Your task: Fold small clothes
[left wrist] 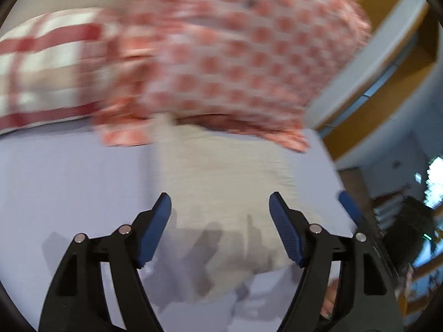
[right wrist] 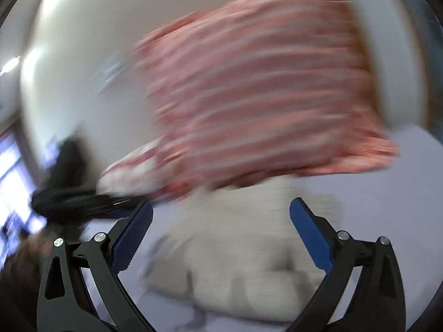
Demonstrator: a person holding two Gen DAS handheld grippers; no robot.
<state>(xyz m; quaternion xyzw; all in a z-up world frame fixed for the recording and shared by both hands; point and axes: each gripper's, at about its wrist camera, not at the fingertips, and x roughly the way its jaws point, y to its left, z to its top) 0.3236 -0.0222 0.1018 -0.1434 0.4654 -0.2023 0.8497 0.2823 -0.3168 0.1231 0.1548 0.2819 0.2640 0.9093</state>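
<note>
While both the left gripper (left wrist: 220, 228) and right gripper (right wrist: 221, 233) are hanging released and empty, the beige garment (left wrist: 221, 193) is lying folded on the bed (left wrist: 69, 179), with the red-checked cloth (left wrist: 235, 63) apparently waiting behind it.

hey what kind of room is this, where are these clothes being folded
Probably a bedroom: the beige garment lies on a pale lavender sheet like a bed's, with a red-and-white plaid pillow behind it and a red-patterned cloth beside that. Motion blur leaves it uncertain.

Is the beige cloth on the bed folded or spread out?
Folded, it seems: the beige cloth lies as a compact block with a thick near edge on the sheet. Blur hides details.
</note>
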